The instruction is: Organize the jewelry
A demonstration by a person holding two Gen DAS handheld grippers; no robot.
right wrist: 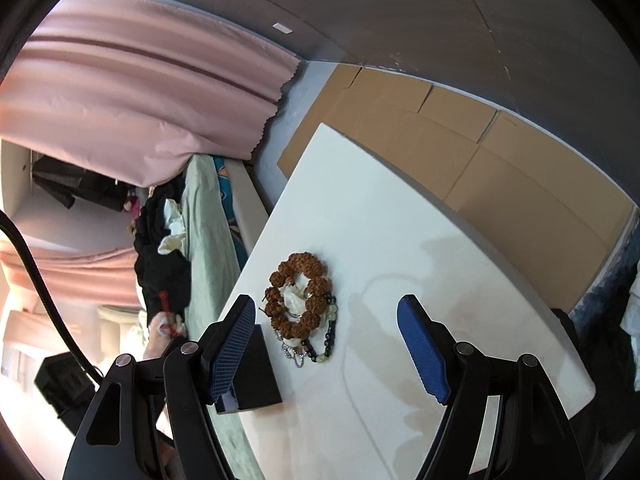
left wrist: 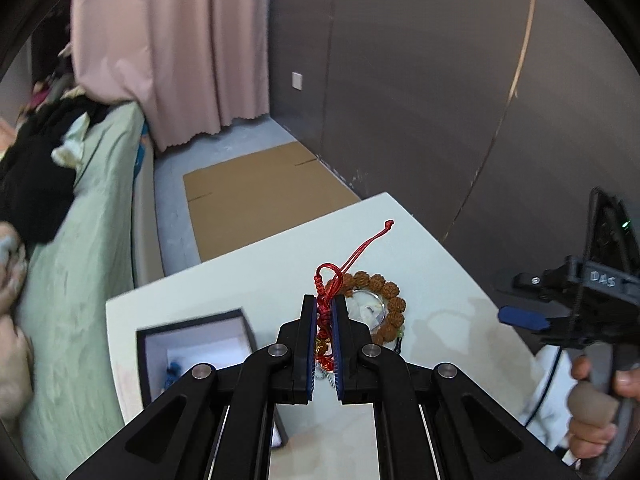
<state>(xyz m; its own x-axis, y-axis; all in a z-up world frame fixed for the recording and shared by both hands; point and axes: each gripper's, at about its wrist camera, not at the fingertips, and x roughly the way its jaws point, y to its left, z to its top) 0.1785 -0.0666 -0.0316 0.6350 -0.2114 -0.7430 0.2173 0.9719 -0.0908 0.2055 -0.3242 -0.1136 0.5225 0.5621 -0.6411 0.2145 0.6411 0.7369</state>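
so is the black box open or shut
Open. The left wrist view shows no lid on the black box: its pale lining is exposed, with something small and blue lying inside, on the table.

pink curtain (left wrist: 180,48), grey wall (left wrist: 400,80), bed (left wrist: 88,208)

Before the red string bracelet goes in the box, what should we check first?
1. Left gripper shut on the red string bracelet: ok.
2. Bracelet's tail lifted clear of the brown bead bracelet: cannot tell.
3. Black box open: ok.
4. Space inside the box: cannot tell; something small and blue already sits in it.
5. Right gripper open and holding nothing: ok.
6. Remaining jewelry lying safely on the white table, away from its edge: ok.
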